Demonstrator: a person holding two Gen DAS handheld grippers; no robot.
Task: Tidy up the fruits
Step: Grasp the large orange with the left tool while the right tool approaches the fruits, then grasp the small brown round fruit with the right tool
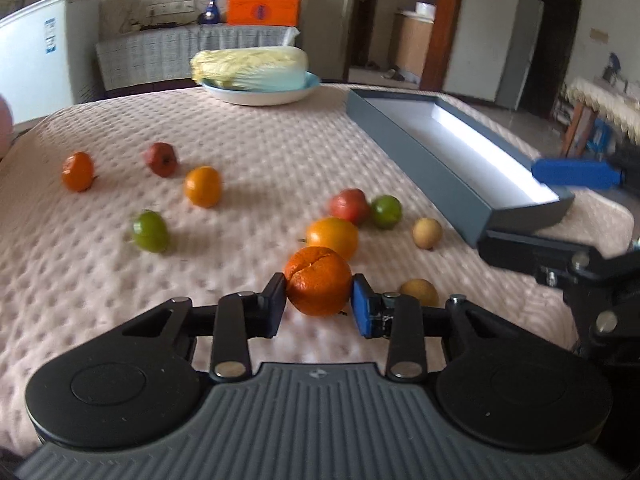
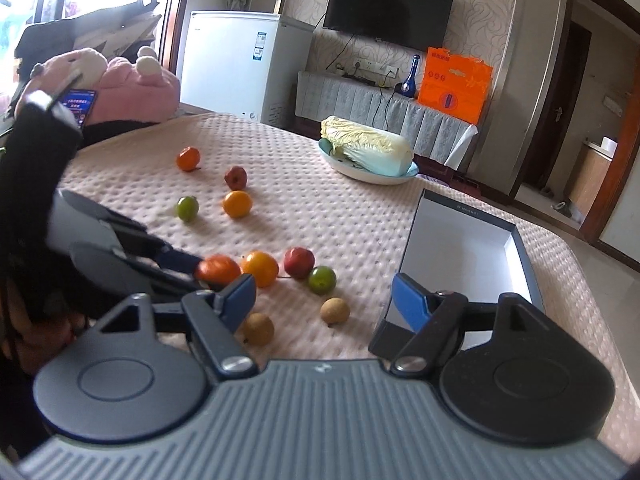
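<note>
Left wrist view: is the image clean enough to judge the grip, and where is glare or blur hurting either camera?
Left wrist view: the wrinkled orange mandarin between the left gripper pads is fairly sharp; farther fruit is motion-smeared, and the grey open box has a blown-out white interior. Right wrist view: the window is overexposed, the near fruit soft, and the edges fisheye-bent.

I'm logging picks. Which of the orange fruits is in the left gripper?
The wrinkled, split-skinned orange nearest the camera, clamped between the left gripper's pads. The smoother orange just behind it and two more far left lie free on the cloth.
</note>
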